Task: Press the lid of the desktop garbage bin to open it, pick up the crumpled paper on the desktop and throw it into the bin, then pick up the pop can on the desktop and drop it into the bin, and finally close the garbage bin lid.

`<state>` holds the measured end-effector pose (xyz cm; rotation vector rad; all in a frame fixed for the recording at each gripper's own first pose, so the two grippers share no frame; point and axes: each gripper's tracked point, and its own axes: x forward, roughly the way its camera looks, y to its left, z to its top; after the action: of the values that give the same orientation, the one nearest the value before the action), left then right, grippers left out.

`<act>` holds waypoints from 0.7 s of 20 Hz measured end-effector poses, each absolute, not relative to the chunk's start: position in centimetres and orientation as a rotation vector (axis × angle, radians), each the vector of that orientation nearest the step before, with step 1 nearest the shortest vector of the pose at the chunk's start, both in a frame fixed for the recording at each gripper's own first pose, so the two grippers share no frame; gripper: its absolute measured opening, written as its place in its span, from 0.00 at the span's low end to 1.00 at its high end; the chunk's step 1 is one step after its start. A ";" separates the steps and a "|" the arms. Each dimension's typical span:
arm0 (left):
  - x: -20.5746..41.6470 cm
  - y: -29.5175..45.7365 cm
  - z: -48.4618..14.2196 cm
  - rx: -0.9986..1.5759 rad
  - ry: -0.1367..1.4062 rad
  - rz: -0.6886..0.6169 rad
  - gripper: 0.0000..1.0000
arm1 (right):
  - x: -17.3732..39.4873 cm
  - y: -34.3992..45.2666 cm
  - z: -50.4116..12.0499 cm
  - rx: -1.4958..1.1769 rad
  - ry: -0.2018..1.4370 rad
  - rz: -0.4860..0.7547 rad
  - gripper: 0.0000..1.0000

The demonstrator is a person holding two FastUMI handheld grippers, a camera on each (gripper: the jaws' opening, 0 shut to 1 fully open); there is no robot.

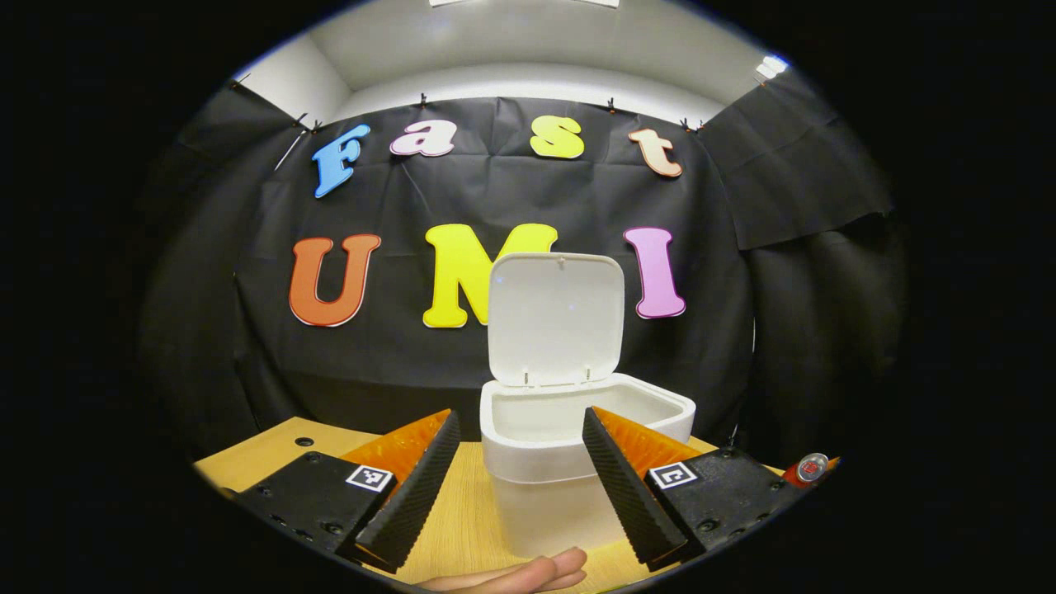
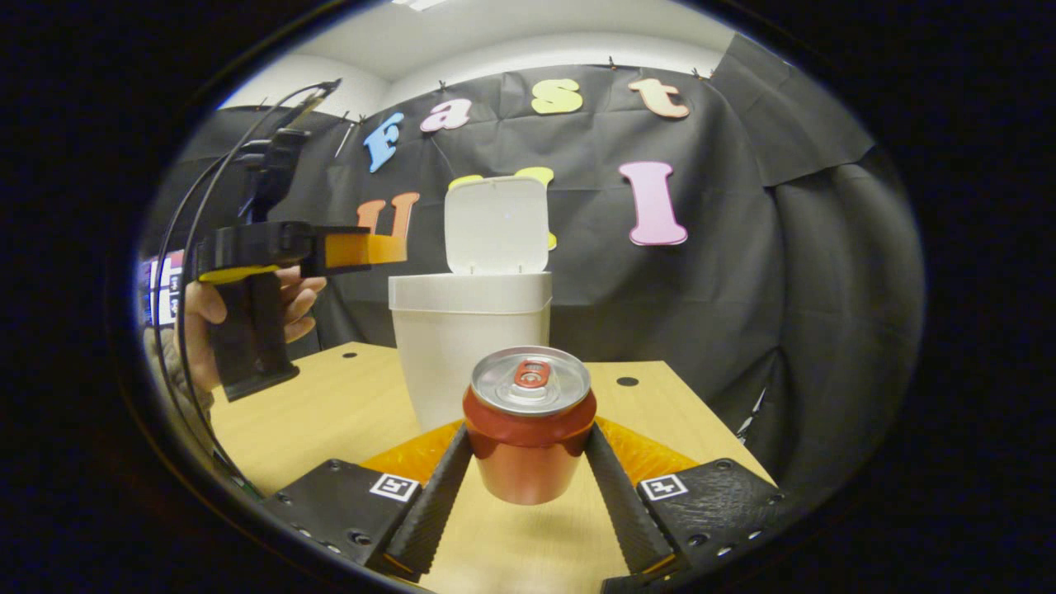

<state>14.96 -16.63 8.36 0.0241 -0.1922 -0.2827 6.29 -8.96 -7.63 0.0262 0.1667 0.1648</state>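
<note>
The pop can (image 2: 530, 435) stands upright in front of the bin (image 2: 469, 351), between the fingers of the right tongs (image 2: 528, 487). Both fingers appear to press on its lower flanks, and its base looks lifted off the worktop (image 2: 330, 396), though I cannot be sure of that. It is a thin-walled metal can, probably empty and light, with smooth, slippery sides; a hard squeeze could dent it, and a slack one could let it slide. Taking it low to mid-body across its width, as here, seems the safest hold, well under the rim and pull tab.

Behind the can, the bin's lid (image 2: 497, 223) stands open and upright at the bin's far edge, leaving the mouth free to receive the can. No crumpled paper lies on the worktop near the bin, so it is likely inside.

To the left of the bin, a hand (image 2: 247, 309) holds the left tongs (image 1: 521, 474) raised near the rim, fingers spread wide with nothing between them.
</note>
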 end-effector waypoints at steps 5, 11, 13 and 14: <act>12.6 -12.3 5.7 0.004 -0.208 -0.204 0.96 | 6.1 -9.3 -7.1 0.048 0.166 0.158 0.82; 9.9 -8.1 1.4 0.071 -0.197 -0.136 0.96 | 5.5 -9.5 -6.7 0.044 0.191 0.134 0.82; 9.0 -7.2 -0.2 0.068 -0.176 -0.135 0.96 | 5.0 -9.8 -5.9 0.020 0.178 0.113 0.82; 8.6 -6.7 -0.8 0.056 -0.162 -0.136 0.97 | 4.8 -9.7 -5.6 0.010 0.178 0.110 0.82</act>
<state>8.63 -6.72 -0.83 0.0558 -0.1619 -0.1359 4.78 -9.66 -5.61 0.0103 0.1775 0.1103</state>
